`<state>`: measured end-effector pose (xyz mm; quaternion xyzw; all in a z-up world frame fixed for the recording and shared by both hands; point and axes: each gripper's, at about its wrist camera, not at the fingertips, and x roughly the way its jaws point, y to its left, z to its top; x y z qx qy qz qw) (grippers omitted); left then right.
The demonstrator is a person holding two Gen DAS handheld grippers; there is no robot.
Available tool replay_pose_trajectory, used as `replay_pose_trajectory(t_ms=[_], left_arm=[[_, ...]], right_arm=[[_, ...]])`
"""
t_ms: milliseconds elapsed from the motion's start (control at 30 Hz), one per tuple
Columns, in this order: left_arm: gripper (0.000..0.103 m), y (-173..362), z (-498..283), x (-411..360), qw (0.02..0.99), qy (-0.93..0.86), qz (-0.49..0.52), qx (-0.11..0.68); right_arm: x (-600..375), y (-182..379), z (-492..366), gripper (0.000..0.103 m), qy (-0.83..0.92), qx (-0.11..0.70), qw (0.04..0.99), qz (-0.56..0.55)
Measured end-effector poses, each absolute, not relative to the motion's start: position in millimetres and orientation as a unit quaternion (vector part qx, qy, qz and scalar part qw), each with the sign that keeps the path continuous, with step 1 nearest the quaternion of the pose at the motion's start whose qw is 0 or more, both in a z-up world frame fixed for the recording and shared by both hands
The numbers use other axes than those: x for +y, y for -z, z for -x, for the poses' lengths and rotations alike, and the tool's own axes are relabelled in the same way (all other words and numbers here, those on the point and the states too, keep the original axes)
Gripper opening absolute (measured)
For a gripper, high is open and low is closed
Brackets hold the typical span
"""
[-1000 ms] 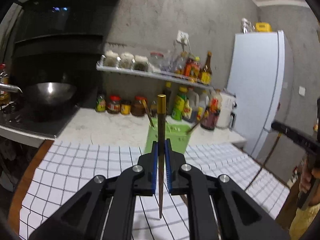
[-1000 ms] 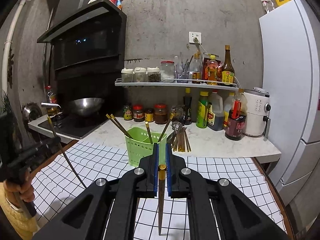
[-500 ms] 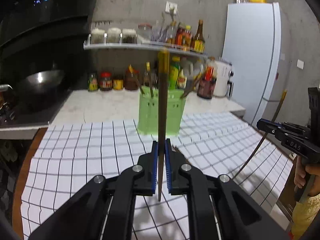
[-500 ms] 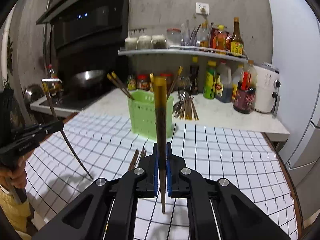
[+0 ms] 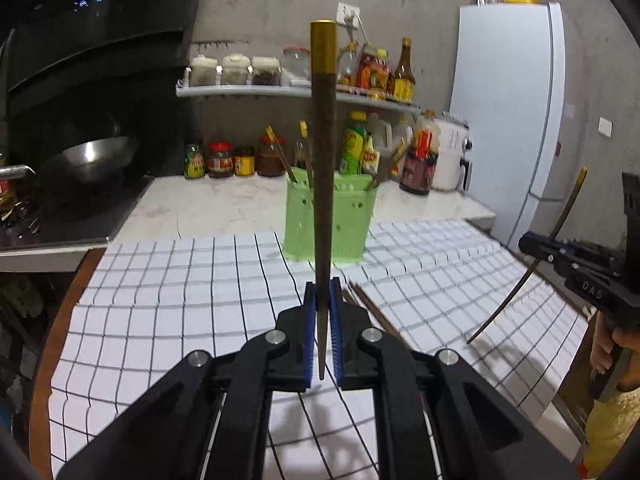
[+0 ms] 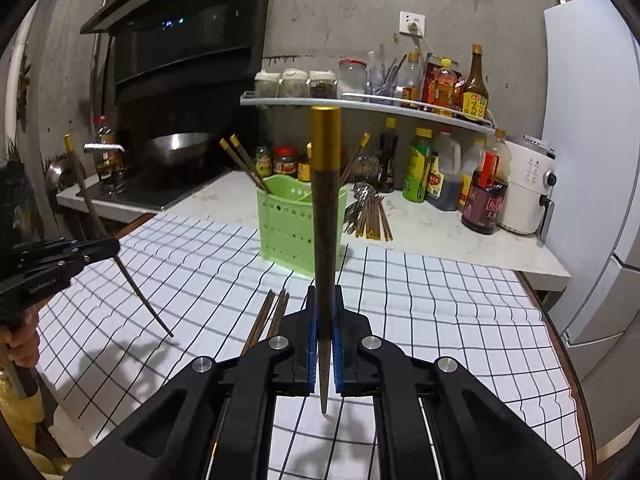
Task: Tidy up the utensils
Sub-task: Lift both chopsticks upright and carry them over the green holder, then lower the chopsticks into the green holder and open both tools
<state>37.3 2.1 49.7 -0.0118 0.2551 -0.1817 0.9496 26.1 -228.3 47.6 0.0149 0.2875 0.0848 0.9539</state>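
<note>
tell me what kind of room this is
Most likely a home kitchen: a wok sits on the stove under a range hood, a wall shelf carries spice jars and sauce bottles, and a white fridge stands at the end of the counter.

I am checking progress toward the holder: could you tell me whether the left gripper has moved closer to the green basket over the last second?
Yes. In its own view the green basket now looms larger, so the left gripper has advanced toward it.
</note>
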Motion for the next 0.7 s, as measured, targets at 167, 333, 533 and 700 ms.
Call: replay_pose_trajectory(t_ms=[167,333,533,700], left_arm=[[0.006,-77.5,-59.0,-2.5,0.958,0.184,0.031,0.217],[0.006,-120.4,-87.3,-15.3,0.966,0.2,0.04,0.162],[0.006,-172.9,-126.9,-44.1,0.974,0.209,0.036,0.083],[0.006,-153.2,-198.2,-66.1,0.972,0.194,0.025,0.133]], right_arm=[[-229.6,-61.0,-56.0,0.007,-0.103,0.268,0.957,-0.039],[-227.0,-103.5,-89.8,0.007,-0.13,0.195,0.97,-0.059],[-233.2,-154.9,-124.4,0.007,-0.109,0.08,0.987,-0.082],[-235.3,-142.8,-184.4,0.007,-0.092,0.102,0.987,-0.084]])
